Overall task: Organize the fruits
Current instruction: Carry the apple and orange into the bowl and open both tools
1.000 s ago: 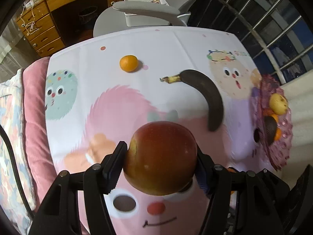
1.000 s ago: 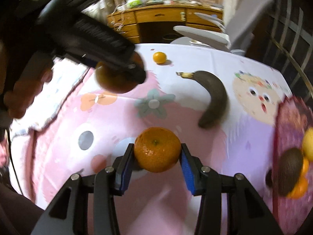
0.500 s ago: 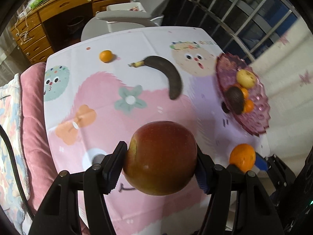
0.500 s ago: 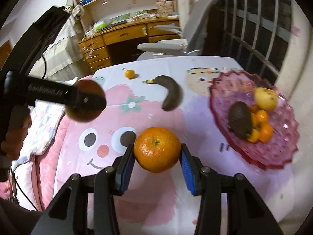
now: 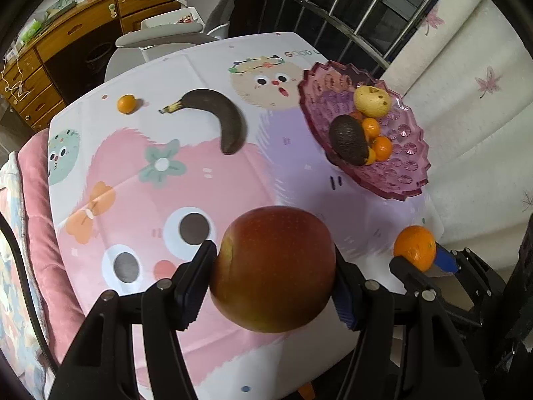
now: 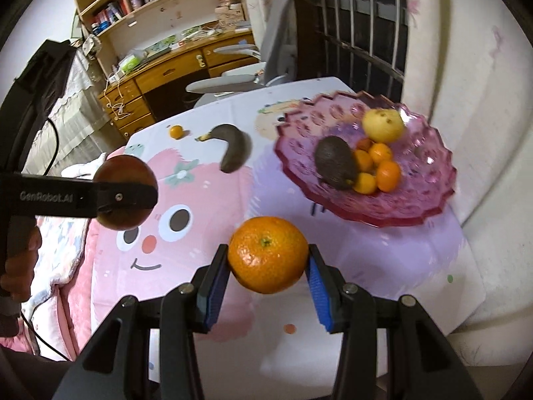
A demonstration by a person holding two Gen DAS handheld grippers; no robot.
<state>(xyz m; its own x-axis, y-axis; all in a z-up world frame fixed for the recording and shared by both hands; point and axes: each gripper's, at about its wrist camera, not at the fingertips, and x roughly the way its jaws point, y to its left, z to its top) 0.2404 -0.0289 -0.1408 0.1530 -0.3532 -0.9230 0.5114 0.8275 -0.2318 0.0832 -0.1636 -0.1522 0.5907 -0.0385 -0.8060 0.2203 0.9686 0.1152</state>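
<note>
A: Status, quick. Hands?

B: Left gripper (image 5: 273, 270) has its fingers clamped on a red apple (image 5: 273, 268), held up off the counter (image 5: 299, 180). Right gripper (image 6: 268, 271) is clamped on an orange (image 6: 268, 254), also in the air, near the front of the counter.

A: Where's the drop spot?

B: Pink glass bowl (image 6: 429, 200) on the right side of the counter. Already inside: an avocado (image 6: 334, 161), a yellowish pear-like fruit (image 6: 383, 125) and several small oranges (image 6: 388, 175), all bunched together and touching.

A: What's left out?

B: A blackened banana (image 5: 226, 121) lying flat mid-counter and one small tangerine (image 5: 126, 104) beyond it near the far edge. Both well apart from the bowl, both untouched.

A: So progress?

B: Past halfway, I'd judge. Bowl part filled, two fruits in hand and not yet placed, two more still on the cloth. The orange sits nearer the bowl than the apple does, so it likely goes in first.

A: Risks?

B: The bowl's fruit is piled to one side; the apple is big and could roll or knock the small ones.
</note>
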